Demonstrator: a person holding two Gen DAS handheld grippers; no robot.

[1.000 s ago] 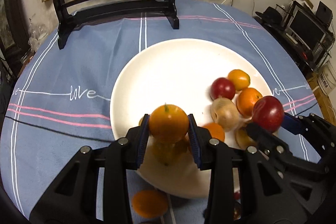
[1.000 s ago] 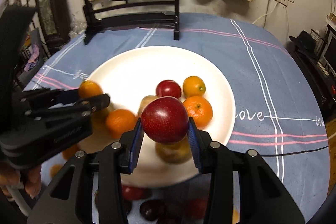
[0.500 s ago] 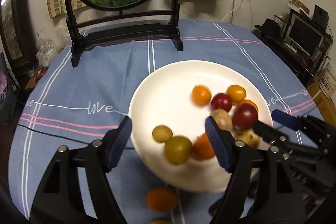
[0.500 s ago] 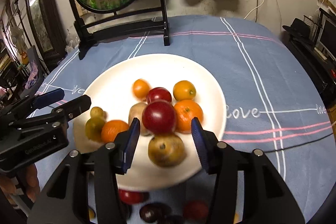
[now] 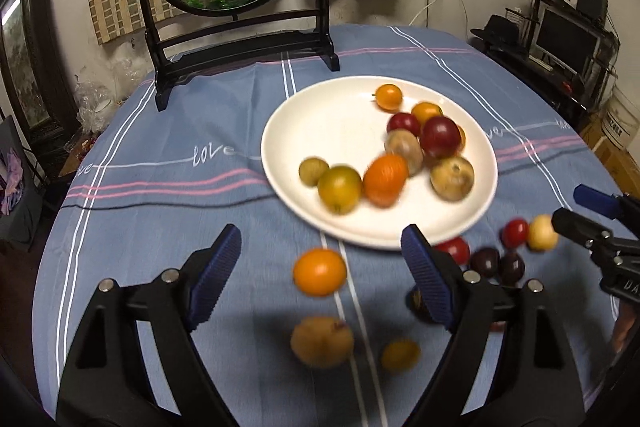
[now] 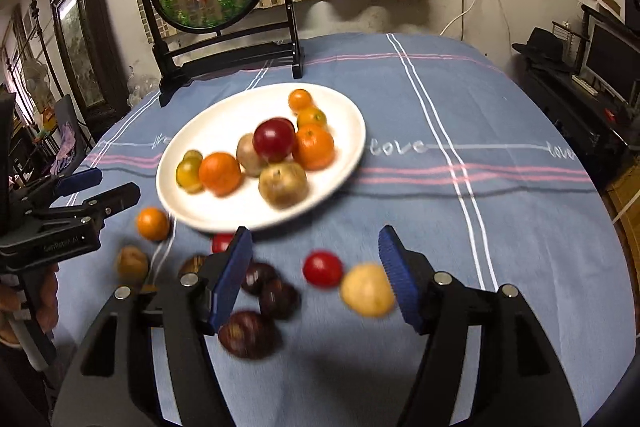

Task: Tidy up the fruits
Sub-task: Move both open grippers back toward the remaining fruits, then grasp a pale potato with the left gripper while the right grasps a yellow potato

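Jaws opening (nothing held) over fruits point(image 5: 384, 179)

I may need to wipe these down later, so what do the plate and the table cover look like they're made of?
The white plate looks like glazed ceramic, perhaps melamine: smooth and evenly white with a soft sheen. The blue table cover looks like woven cotton-type cloth: matte, with stripes and "love" lettering; whether these are woven or stitched is unclear.
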